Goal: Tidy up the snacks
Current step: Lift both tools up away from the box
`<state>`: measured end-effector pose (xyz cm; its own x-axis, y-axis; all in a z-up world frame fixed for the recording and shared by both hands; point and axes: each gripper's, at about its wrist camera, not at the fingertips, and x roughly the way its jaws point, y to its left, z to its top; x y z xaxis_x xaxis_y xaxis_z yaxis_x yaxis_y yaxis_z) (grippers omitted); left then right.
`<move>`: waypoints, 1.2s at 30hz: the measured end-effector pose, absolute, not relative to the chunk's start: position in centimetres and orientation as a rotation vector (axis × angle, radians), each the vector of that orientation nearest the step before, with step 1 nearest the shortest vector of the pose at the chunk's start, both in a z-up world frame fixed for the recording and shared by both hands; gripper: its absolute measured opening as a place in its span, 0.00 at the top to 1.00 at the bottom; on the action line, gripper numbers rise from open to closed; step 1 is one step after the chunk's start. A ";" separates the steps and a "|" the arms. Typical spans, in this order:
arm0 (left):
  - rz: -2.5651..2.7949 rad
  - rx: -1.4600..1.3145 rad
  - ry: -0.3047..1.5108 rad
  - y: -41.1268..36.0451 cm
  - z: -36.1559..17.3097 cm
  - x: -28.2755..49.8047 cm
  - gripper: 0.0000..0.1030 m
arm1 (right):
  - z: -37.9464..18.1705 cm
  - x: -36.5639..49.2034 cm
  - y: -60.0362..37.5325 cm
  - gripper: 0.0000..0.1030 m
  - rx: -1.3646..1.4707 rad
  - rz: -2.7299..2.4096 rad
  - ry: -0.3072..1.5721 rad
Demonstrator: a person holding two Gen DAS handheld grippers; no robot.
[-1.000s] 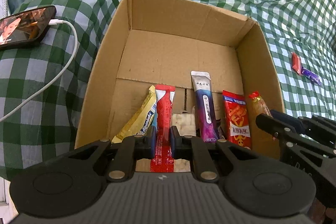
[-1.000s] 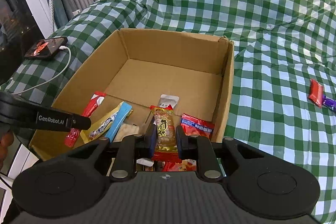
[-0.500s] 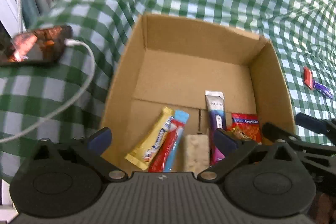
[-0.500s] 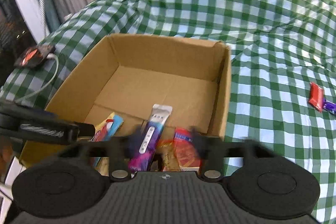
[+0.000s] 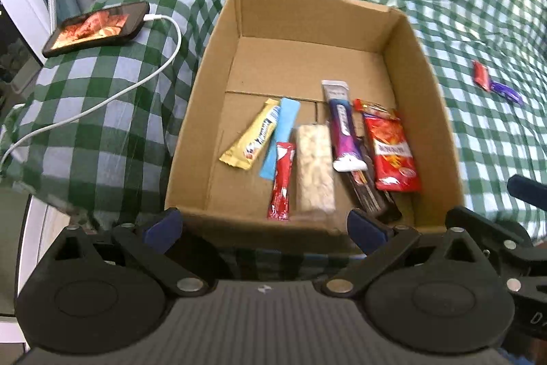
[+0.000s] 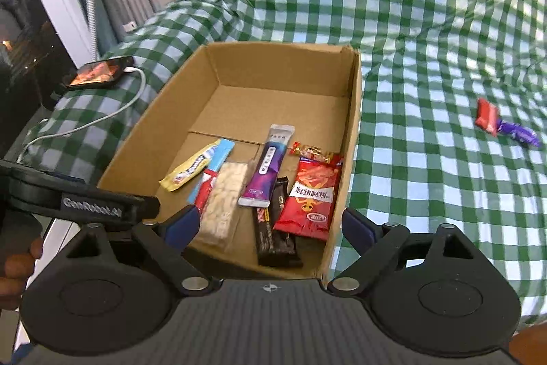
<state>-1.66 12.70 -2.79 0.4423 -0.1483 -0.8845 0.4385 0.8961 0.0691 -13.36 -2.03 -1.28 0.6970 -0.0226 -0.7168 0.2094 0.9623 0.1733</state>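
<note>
Snacks are now seen lying loose on the floor of the box (image 5: 424,64), none of them gripped. The red stick (image 5: 282,180), clamped a second ago between the left gripper's pads, is laid flat beside the pale bar (image 5: 314,170), next to the yellow pack (image 5: 253,139) and the blue one (image 5: 281,139). The small amber pack (image 6: 312,151), held a second ago by the right gripper, is dropped at the box's right side, just above the red bag (image 6: 309,195); the purple sachet (image 6: 266,171) and the dark bars (image 6: 273,228) are found between it and the pale bar.

The left gripper (image 5: 263,226) is shown with its jaws spread wide and nothing between them, and it is drawn back to the box's near wall. The right gripper (image 6: 270,223) is likewise empty; its jaws have just been opening, and it is pulled back over the near edge as well.

Two deliveries are thus judged complete. Out on the checked cloth (image 6: 427,23), well apart from the box on its right, a red wrapper (image 6: 487,117) and a purple wrapper (image 6: 518,132) touching it are left unsorted, so those two are probably to be fetched next. A phone (image 5: 97,28) with its cable (image 5: 112,94) is left alone, left of the box.
</note>
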 end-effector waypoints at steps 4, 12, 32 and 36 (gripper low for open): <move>-0.384 0.309 1.008 13.2 -1.7 -4.7 0.00 | -0.2 -15.9 -0.6 0.09 0.240 -0.135 0.764; -0.398 0.294 0.934 13.8 0.6 -9.0 0.00 | 1.9 -20.3 0.5 0.07 0.210 -0.160 0.681; -0.406 0.302 0.827 14.6 3.6 -13.6 0.00 | 4.2 -25.6 1.4 0.05 0.193 -0.178 0.569; -0.405 0.304 0.830 14.7 3.7 -13.6 0.00 | 4.2 -25.6 1.4 0.05 0.193 -0.178 0.570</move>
<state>-13.64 14.65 3.68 0.6062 -0.2280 -0.7619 0.4610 0.8814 0.1031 -25.58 1.40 4.20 0.8273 -0.1137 -0.5501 0.2201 0.9666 0.1312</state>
